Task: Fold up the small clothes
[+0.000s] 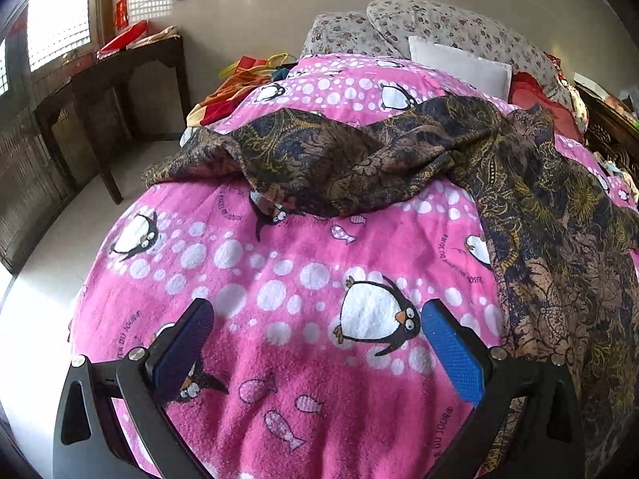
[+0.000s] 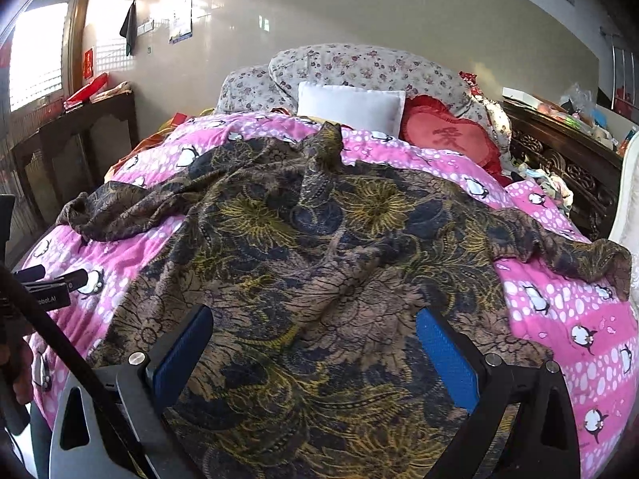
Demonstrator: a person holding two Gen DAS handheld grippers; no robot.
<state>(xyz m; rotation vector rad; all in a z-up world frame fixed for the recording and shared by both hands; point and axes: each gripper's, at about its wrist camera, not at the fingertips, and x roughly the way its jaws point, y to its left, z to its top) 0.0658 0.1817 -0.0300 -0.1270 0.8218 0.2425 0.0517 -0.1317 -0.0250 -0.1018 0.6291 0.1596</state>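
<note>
A brown, navy and yellow patterned garment (image 2: pixel 319 247) lies spread and rumpled on a pink penguin blanket (image 2: pixel 559 311). Its left sleeve (image 2: pixel 120 211) stretches left and its right sleeve (image 2: pixel 579 251) stretches right. My right gripper (image 2: pixel 315 343) is open and empty, hovering over the garment's lower middle. In the left wrist view the garment (image 1: pixel 399 151) lies across the far side and down the right edge. My left gripper (image 1: pixel 315 343) is open and empty above the bare pink blanket (image 1: pixel 279 279), left of the garment.
A white pillow (image 2: pixel 351 109), a red heart cushion (image 2: pixel 451 139) and floral bedding (image 2: pixel 359 68) lie at the bed's head. A dark wooden table (image 1: pixel 100 88) stands left by the window. A carved wooden headboard (image 2: pixel 567 167) with clutter runs along the right. Colourful clothes (image 1: pixel 239 88) lie at the far left of the bed.
</note>
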